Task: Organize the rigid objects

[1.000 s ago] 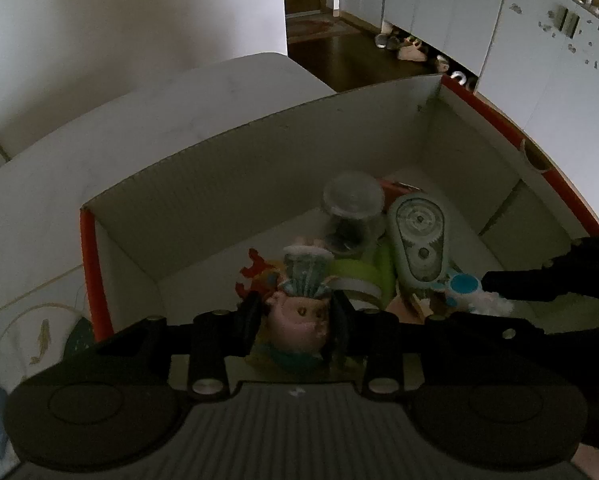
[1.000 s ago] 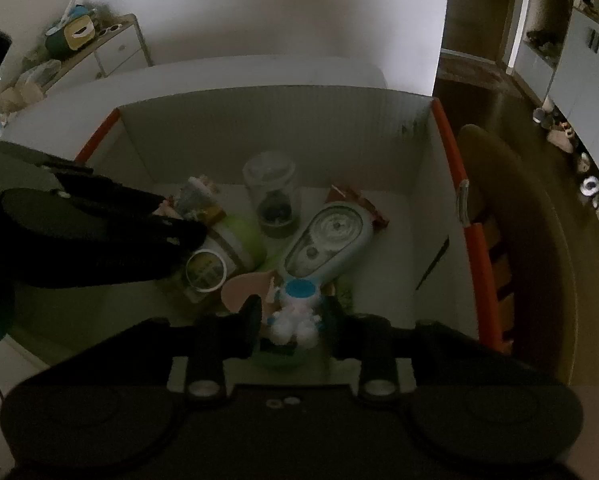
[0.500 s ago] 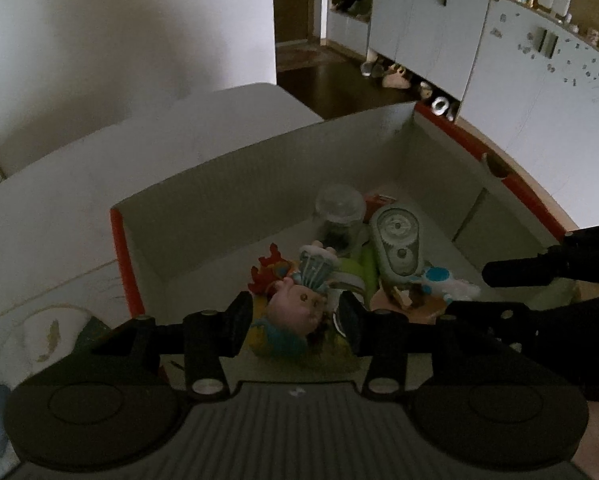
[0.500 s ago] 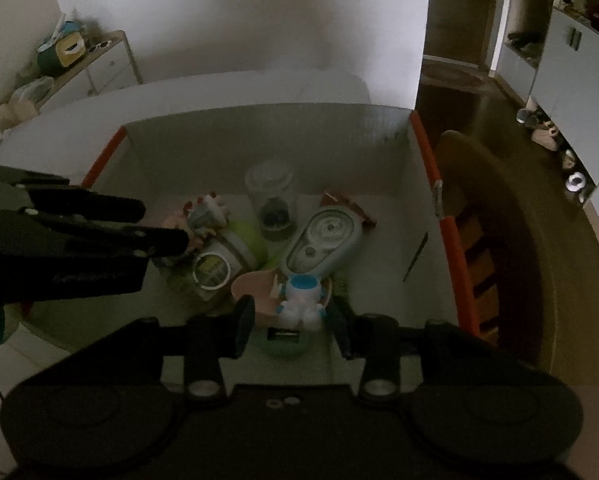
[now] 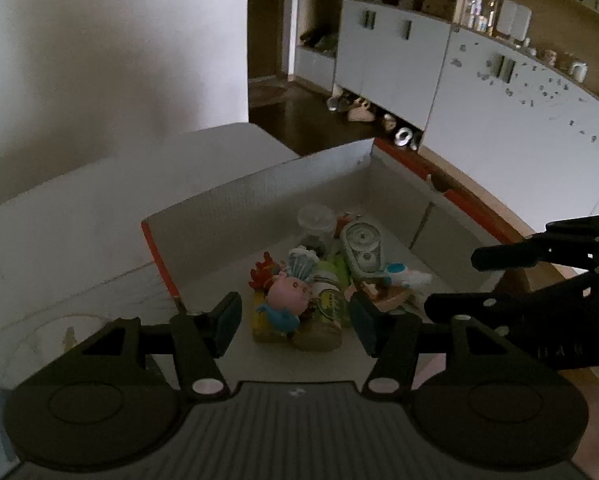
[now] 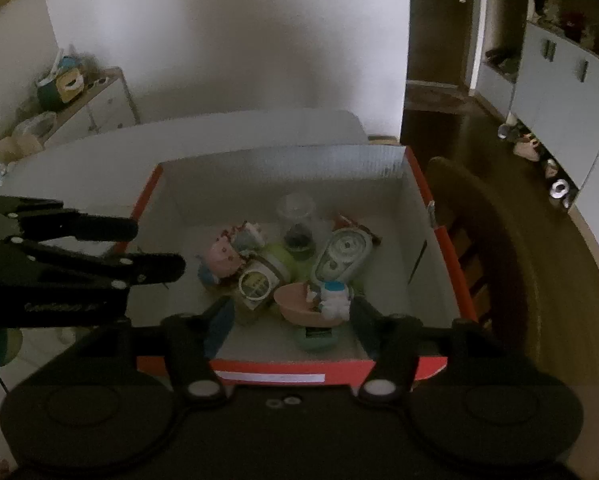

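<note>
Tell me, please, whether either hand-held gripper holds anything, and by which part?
Nothing is held: the left hand-held gripper and right hand-held gripper are both open.

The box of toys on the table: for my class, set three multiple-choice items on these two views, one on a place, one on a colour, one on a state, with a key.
1. Where does the pink pig toy lie?
A. inside the box
B. on the floor
C. on the cupboard

2. What colour are the box's side rims?
A. blue
B. orange-red
C. black

3. How do the left gripper and the right gripper stand?
A. both shut on toys
B. one open, one shut
C. both open, holding nothing

Key: 1 A, the pig rests among the other toys within the box walls. 2 B, the rims show orange-red in both views. 3 C, each gripper's fingers stand wide apart above the box, with no toy between them.
</note>
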### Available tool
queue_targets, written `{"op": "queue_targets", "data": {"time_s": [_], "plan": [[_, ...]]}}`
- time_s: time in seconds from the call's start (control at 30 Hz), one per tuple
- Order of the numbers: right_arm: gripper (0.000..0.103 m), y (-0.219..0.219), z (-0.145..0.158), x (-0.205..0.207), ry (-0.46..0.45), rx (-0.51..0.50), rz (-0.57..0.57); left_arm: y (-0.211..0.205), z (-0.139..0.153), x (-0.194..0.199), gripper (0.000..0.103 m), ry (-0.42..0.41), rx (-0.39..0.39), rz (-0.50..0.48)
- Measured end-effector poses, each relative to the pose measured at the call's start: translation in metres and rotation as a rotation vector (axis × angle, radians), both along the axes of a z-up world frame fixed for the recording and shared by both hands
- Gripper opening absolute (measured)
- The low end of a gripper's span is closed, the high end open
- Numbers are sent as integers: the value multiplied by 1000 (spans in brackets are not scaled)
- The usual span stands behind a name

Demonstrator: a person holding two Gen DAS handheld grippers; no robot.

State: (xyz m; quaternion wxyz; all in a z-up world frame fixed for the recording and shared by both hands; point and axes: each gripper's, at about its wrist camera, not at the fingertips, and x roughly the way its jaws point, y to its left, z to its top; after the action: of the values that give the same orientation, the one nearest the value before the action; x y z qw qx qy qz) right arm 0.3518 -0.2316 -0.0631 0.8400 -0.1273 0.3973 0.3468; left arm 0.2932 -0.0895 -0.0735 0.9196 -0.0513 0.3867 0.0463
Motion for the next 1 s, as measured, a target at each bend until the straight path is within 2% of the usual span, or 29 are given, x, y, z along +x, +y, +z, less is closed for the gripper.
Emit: {"op": "queue_targets", "data": {"time_s": [0.13,0.27,0.33,0.47,0.63,0.7,0.83,1.0], "plan": [[67,-1,7,-14,-10,22,-22,2,8,-15,60,-25,4,-27],[72,0,13,-27,-25,37,-37,4,15,-28,66,-51,-2,-47],[80,0,17,-34,-33,51,-44,6,17,-32,66,-58,-7,-52],[85,-3,24,-50,-48,94,-48,10,20,-42,75,-67,-13,-56],[96,-7,34,-70,-88,135,-50,13,23,-55,77,-79,-18,-64],[99,-9,37,-79,-108,148,-56,15,24,-60,81,-82,-23,-64],[102,-11,41,-93,-136,171,-72,19,24,-67,81,-79,-40,-66],[103,-16,47,-108,-170,201,-81,23,26,-77,88,-90,-42,-67]]}}
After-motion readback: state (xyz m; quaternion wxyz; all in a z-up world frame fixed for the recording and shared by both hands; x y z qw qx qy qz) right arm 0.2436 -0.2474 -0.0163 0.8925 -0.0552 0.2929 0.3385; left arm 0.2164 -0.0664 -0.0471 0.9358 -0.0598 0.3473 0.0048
